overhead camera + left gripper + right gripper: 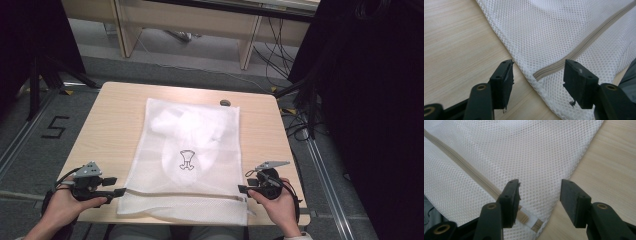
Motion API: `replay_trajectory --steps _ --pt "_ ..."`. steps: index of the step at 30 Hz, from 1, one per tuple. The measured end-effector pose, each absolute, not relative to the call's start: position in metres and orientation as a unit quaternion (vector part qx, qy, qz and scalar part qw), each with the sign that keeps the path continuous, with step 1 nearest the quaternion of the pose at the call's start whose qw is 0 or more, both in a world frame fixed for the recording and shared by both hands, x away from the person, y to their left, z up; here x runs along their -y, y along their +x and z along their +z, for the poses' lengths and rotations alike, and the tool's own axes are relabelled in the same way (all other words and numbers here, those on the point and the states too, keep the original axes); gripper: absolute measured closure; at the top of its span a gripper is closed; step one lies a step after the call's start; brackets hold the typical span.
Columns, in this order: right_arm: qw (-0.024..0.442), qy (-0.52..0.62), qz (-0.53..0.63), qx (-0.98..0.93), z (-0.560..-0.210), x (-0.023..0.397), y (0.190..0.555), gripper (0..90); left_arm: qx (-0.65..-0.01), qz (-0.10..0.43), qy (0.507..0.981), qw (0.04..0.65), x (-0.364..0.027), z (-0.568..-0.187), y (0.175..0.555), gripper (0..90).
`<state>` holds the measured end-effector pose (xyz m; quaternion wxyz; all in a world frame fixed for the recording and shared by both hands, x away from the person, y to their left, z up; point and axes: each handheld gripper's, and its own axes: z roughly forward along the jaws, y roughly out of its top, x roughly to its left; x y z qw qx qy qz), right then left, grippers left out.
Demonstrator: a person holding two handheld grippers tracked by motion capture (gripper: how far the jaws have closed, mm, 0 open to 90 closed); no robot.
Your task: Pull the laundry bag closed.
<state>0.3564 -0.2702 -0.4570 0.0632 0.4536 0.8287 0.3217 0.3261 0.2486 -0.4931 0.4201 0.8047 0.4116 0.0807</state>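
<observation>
1. A light wooden table stands on a grey carpeted floor.
2. A black number 5 is marked on the floor left of the table.
3. Pale wooden furniture with upright legs stands beyond the table, with black cables trailing beneath it.
4. Black curtains hang at the right, and dark drapery with a black stand fills the left.
5. A metal floor rail runs along the right side.
</observation>
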Motion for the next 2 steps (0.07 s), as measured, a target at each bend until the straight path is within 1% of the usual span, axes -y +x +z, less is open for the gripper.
replay_trajectory --steps 2 --pt "0.067 0.453 0.322 -0.829 -0.4571 0.2693 0.3553 49.3 -0.408 0.084 0.808 0.417 -0.2493 -0.4921 0.3269 38.1"
